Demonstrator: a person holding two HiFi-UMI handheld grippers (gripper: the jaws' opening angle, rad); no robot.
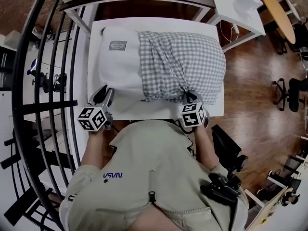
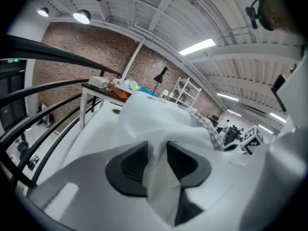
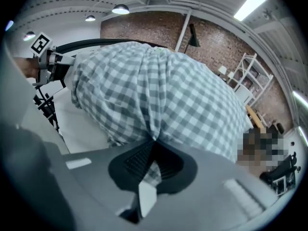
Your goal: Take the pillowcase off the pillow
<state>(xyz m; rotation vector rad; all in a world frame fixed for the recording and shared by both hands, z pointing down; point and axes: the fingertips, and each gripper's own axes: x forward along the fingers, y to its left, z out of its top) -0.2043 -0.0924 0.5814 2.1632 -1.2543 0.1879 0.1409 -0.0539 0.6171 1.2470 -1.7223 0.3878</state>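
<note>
Pillowcase, grey check, covers only the right part of the pillow lying across the table. At the front edge, the left gripper sits slack around a bare white pillow fold, probably to anchor it. The right gripper clamps checked cloth, ready to pull.

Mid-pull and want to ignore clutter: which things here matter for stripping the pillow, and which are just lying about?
Job: checked pillowcase; white pillow; right gripper, shut on the pillowcase; left gripper, pillow fabric between its jaws; white table.
Lying about: black railing; office chairs; round wooden table.
</note>
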